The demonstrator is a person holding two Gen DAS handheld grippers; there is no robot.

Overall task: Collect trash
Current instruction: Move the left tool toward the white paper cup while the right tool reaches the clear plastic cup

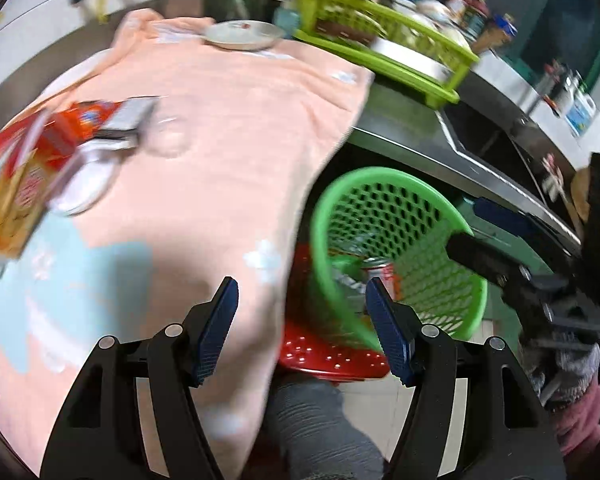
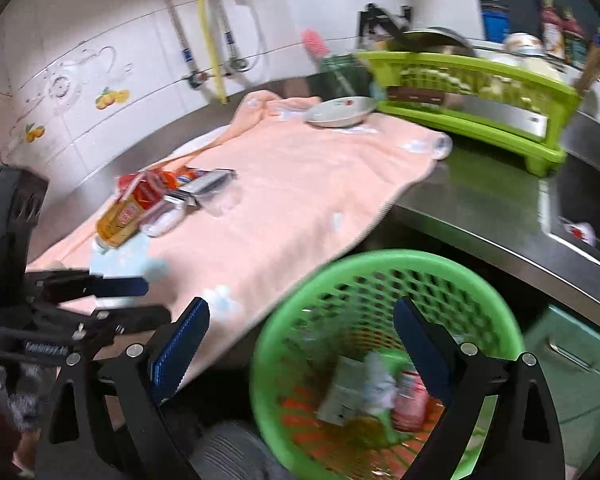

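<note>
Both hand-held grippers sit over the near edge of the table, empty. Left hand-held gripper (image 1: 302, 320): jaws apart, moderately wide, nothing between the pads. Right hand-held gripper (image 2: 300, 344): jaws spread wide, nothing between them, hanging just above the green basket (image 2: 384, 264).

Green basket stands on a red stool (image 1: 328, 356) below the table edge, near right. Some trash lies in its bottom: crumpled wrappers (image 2: 352, 392) and a small reddish packet (image 2: 410, 396); details blurred.

Remaining trash lies on the pink towel (image 2: 300, 184) covering the table, far left: a red and yellow snack packet (image 2: 128, 212), a silver foil box (image 2: 204, 190) touching it, and a white lid or dish (image 2: 164, 222) partly under them. A metal plate (image 2: 340, 112) sits at the far end of the towel, beside the lime dish rack (image 2: 472, 120); probably not trash.

Judged step: reaching back to the pile for the next piece.

Doing it well:
- Take the top item first; the packet overlaps the others.
- Come down on a narrow edge of the foil box so the pads span it.
- Avoid pinching towel cloth with the item, or the towel drags toward the edge.
- Carry over the basket mouth before letting go; its rim sits below table level.
</note>
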